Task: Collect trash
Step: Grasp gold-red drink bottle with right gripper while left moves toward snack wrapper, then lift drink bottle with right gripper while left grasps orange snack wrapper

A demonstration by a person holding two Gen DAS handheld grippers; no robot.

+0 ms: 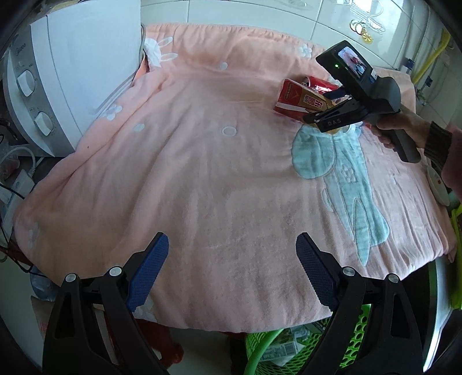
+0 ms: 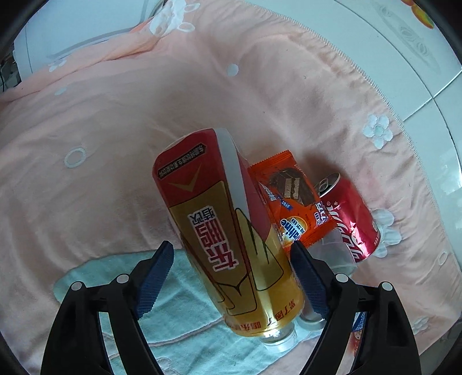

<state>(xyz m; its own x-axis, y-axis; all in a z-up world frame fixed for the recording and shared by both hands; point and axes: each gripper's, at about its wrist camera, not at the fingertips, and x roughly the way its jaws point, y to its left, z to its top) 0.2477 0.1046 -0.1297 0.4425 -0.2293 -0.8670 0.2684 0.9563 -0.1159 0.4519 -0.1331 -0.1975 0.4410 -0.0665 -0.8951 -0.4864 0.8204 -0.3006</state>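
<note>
Surface: pink fleece blanket with white flowers and rings and a pale blue appliqué covers the worktop; it lies wrinkled, its front hem hanging over the near edge.
Room: white tiled wall behind; white appliance with two dials at 10 o'clock of the left view; green slatted basket holding some paper below the worktop's front edge at 5 o'clock.
Bottle: red-and-gold labelled drink bottle, lying on the blanket at the centre of the right view; long axis runs from 5 o'clock to 11 o'clock, clear neck end toward the camera, base pointing away.
Wrapper: orange snack wrapper just beside the bottle at its 2 o'clock, touching it.
Can: red cola can on its side beyond the wrapper at 3 o'clock, opened top pointing to 11 o'clock.
Right claw: right claw spread wide, straddling the bottle's lower half; right pad at the bottle's side, left pad apart from it, no grip.
Left claw: left claw wide apart and empty, over bare blanket near the front edge.
Person: hand in a dark cuff grips the right handle at 2 o'clock of the left view.
</note>
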